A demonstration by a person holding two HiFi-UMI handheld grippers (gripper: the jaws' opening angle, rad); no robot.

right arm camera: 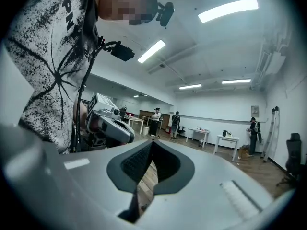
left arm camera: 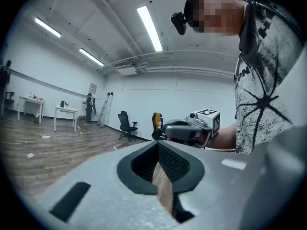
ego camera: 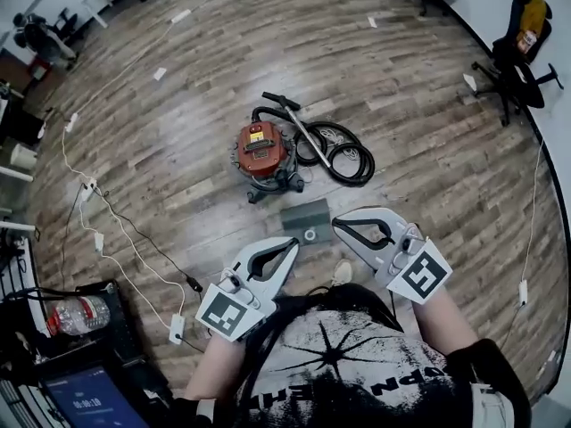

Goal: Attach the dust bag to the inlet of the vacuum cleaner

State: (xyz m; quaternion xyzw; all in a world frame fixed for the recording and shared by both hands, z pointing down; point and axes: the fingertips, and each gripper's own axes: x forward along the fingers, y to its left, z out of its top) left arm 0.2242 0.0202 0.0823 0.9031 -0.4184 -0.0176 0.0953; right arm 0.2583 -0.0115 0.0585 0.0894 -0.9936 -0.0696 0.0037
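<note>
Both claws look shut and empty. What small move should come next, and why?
Probably open the right claw and lower it toward the flat grey dust bag with a round collar on the wooden floor. Both it and the left claw are shut and empty, and the bag lies untouched, apart from the red canister vacuum cleaner.

Wood-plank floor (ego camera: 428,132), white walls (left arm camera: 201,104), strip lights (left arm camera: 149,28) overhead. Black office chairs (ego camera: 513,61) and white tables (right arm camera: 228,139) stand by the walls; cables (ego camera: 98,239) cross the floor.
</note>
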